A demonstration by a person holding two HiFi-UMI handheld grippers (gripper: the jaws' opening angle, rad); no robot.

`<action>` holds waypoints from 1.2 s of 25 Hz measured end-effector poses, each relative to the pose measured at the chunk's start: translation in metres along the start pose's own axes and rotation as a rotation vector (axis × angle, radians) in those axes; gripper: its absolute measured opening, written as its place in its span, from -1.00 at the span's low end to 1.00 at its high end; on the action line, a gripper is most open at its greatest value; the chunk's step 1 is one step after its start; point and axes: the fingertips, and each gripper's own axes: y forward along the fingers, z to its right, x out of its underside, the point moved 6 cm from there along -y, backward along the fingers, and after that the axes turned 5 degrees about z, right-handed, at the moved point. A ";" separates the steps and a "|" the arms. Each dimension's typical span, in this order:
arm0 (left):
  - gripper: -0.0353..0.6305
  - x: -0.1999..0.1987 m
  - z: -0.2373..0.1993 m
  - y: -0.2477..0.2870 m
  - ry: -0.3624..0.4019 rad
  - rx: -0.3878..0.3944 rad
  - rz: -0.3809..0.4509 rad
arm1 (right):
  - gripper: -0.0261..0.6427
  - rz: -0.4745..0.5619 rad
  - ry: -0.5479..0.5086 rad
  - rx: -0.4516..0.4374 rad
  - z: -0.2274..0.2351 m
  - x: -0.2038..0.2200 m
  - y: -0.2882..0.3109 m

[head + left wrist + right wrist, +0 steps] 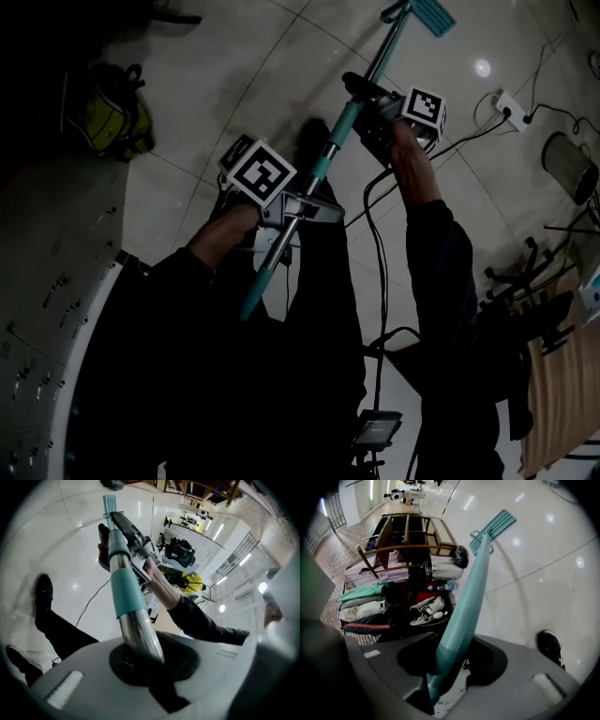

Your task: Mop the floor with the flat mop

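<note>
The flat mop is held by both grippers, its pole slanted from near left to far right. The left gripper is set on the bare metal length of the pole, just below the teal sleeve, and its fingers are pinched onto the pole. The right gripper is placed farther along, on the teal section, and its fingers are likewise closed on the pole. The mop head is seen at the far end, down on the pale tiled floor. A black shoe is noted just beside the pole. A yellow bag lies at far left and a white power strip at far right.
</note>
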 end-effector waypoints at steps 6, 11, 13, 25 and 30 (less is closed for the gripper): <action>-0.78 -0.041 0.011 0.009 0.024 0.011 -0.031 | -0.39 0.033 -0.042 0.012 -0.010 -0.047 -0.002; -0.79 0.009 0.004 -0.002 0.067 -0.017 -0.072 | -0.39 -0.021 -0.118 0.016 -0.013 -0.004 -0.005; -0.79 0.046 -0.004 -0.012 0.076 -0.030 -0.088 | -0.39 -0.049 -0.137 0.021 -0.011 0.033 -0.004; -0.77 0.319 -0.082 -0.115 0.040 -0.040 -0.078 | -0.39 -0.159 -0.050 0.043 0.041 0.339 0.018; -0.77 0.413 -0.125 -0.156 0.034 -0.070 -0.101 | -0.39 -0.153 -0.031 0.038 0.068 0.445 0.035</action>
